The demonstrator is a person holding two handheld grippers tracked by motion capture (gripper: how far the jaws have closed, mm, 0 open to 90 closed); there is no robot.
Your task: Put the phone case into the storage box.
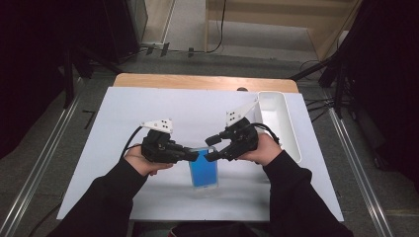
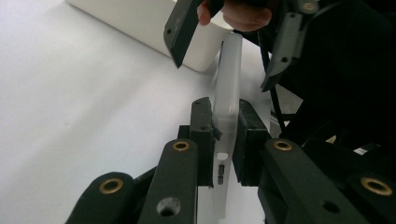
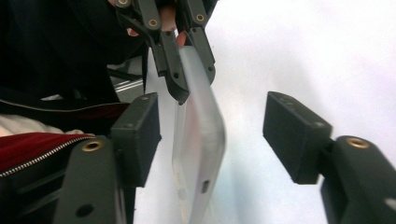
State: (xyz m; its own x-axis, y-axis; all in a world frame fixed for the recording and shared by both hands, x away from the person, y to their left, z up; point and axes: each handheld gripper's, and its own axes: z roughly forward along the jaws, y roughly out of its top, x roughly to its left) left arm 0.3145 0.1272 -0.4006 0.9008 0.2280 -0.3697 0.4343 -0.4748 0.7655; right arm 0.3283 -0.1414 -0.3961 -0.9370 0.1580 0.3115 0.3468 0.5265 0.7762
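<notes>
A phone (image 1: 203, 170) with a blue face, in a translucent case, hangs between the two hands over the white table cover. My left gripper (image 1: 195, 154) is shut on its far left edge; in the left gripper view the pads (image 2: 202, 140) press both sides of the thin case (image 2: 227, 93). My right gripper (image 1: 210, 148) is at the phone's far right corner. In the right gripper view its jaws (image 3: 217, 135) stand apart on either side of the phone (image 3: 198, 140), and neither pad touches it. The left gripper's jaws (image 3: 187, 79) clamp the phone's far end there.
A long white tray (image 1: 276, 118) lies along the right side of the table, just behind the right hand, with its corner (image 2: 154, 23) in the left gripper view. The white cover (image 1: 148, 108) lies over a wooden table. Dark stands and cables flank the table.
</notes>
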